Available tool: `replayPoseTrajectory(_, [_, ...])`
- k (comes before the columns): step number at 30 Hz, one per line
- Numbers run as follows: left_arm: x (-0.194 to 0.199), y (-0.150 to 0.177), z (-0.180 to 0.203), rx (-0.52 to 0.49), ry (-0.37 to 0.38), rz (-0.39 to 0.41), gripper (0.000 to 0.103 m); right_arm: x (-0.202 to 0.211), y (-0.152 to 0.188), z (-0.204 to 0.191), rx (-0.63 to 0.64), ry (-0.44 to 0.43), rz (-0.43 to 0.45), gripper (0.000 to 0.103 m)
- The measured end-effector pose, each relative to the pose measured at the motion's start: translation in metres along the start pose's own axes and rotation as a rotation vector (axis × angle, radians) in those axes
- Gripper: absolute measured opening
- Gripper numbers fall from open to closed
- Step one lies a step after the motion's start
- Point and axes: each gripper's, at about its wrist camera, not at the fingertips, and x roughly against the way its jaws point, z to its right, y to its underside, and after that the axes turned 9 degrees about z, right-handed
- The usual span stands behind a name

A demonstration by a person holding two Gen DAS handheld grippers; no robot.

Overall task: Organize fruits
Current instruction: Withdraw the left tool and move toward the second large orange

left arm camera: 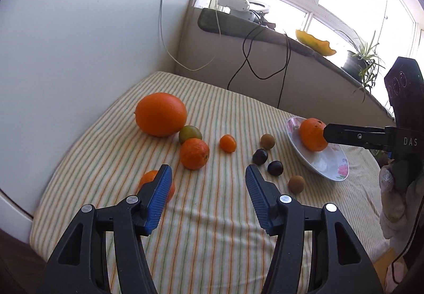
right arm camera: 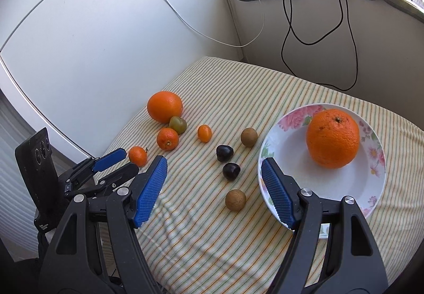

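Note:
A floral white bowl (right arm camera: 270,151) on the striped cloth holds one orange (right arm camera: 332,138); the bowl (left arm camera: 296,147) and orange (left arm camera: 312,135) also show in the left wrist view. Loose on the cloth lie a large orange (left arm camera: 160,114), a green fruit (left arm camera: 190,133), a mandarin (left arm camera: 194,153), a small mandarin (left arm camera: 148,178), a kumquat (left arm camera: 228,143), two dark plums (left arm camera: 260,156) (left arm camera: 275,168) and two brown fruits (left arm camera: 267,141) (left arm camera: 296,184). My left gripper (left arm camera: 208,174) is open and empty, its left finger beside the small mandarin. My right gripper (right arm camera: 214,169) is open and empty, just short of the bowl.
The striped cloth (left arm camera: 206,214) covers a small table against a white wall. Cables (right arm camera: 318,29) hang from a windowsill at the back, which holds a charger, a yellow peel (left arm camera: 315,42) and a potted plant (left arm camera: 363,61).

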Motion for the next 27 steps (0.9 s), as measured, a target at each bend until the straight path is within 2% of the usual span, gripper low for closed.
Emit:
replayPoseTrajectory(2, [0.000, -0.003, -0.010, 0.012, -0.011, 0.006, 0.059, -0.009, -0.002, -0.003, -0.003, -0.009, -0.012, 0.077])
replayPoseTrajectory(9, [-0.014, -0.016, -0.038, 0.046, -0.039, 0.009, 0.065, -0.040, -0.016, -0.016, -0.015, -0.057, -0.032, 0.089])
replayPoseTrajectory(11, [-0.020, -0.019, -0.042, 0.049, -0.040, 0.007, 0.068, -0.052, -0.023, -0.019, -0.026, -0.072, -0.040, 0.089])
replayPoseTrajectory(27, [-0.080, -0.044, -0.070, 0.094, 0.011, -0.070, 0.068, -0.162, -0.058, -0.042, -0.088, -0.143, -0.144, 0.089])
